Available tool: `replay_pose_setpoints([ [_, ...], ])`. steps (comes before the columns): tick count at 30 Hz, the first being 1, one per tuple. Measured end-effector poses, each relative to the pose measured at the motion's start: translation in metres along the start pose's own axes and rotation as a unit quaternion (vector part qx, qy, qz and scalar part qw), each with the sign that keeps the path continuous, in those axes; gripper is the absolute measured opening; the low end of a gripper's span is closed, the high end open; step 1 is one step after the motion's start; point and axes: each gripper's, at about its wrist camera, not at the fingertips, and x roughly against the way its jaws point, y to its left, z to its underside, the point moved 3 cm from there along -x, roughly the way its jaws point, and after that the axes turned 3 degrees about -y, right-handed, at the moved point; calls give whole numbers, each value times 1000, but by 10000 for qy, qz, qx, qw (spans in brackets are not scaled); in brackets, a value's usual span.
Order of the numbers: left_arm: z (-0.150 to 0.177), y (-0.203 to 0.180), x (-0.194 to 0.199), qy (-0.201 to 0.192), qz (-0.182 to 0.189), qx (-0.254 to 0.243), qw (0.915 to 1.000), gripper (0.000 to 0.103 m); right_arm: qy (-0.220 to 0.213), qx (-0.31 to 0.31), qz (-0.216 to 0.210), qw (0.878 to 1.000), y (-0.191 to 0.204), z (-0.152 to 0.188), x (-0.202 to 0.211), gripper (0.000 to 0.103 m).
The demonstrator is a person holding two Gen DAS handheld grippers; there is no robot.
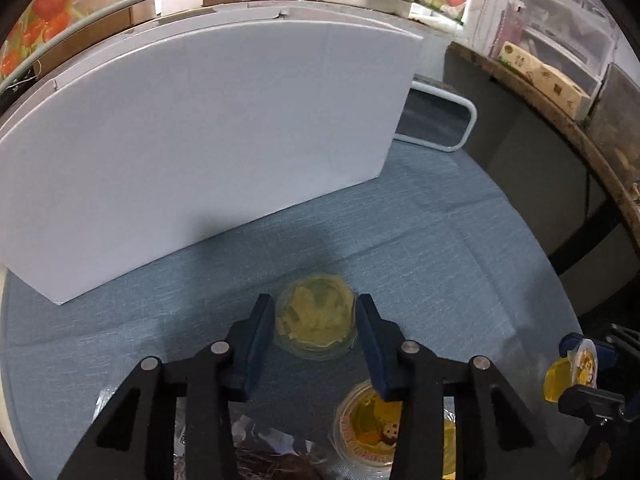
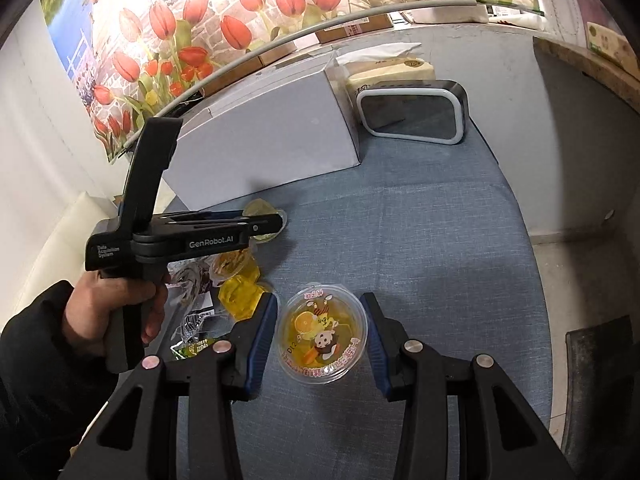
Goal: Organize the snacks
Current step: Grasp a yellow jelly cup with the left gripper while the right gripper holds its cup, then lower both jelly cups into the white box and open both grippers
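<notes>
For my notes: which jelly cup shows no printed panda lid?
The pale jelly cup between the left gripper fingers; its top looks plain and cloudy.

Jelly cup (image 1: 315, 322) on the tablecloth (image 1: 440, 240), before the box (image 1: 200, 140)

The blue cloth (image 2: 432, 240) lies bare across the middle and right, open for passing. At the far left a white box (image 2: 272, 140) walls off the way, with a clock (image 2: 412, 110) beside it. Near left, 1 heap of snack packets (image 2: 208, 304) crowds the cloth.
</notes>
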Motion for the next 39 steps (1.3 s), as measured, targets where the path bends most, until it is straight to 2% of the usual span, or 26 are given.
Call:
replay_pose_setpoints([
  [4, 4, 1, 5, -131, 88, 5, 9999, 41, 20, 5, -27, 10000, 2, 2, -2, 46],
  [10, 4, -4, 20, -308, 110, -127, 9994, 41, 19, 12, -32, 10000, 3, 2, -2, 46],
  [15, 3, -2, 45, -590, 194, -103, 9980, 41, 5, 52, -64, 10000, 7, 0, -1, 46],
  [20, -2, 4, 86, -992, 230, -25, 9948, 41, -68, 182, -110, 9998, 17, -11, 1, 46],
  [26, -12, 32, 125, -1310, 154, 151, 9912, 41, -194, 423, -264, 9986, 43, -40, -4, 46],
  [33, -32, 67, 156, -1656, 1, 329, 9856, 41, -450, 961, -392, 9936, 85, -93, -18, 46],
  [39, -76, 89, 171, -1937, -159, 278, 9805, 41, -559, 1198, -463, 9901, 109, -152, -41, 46],
])
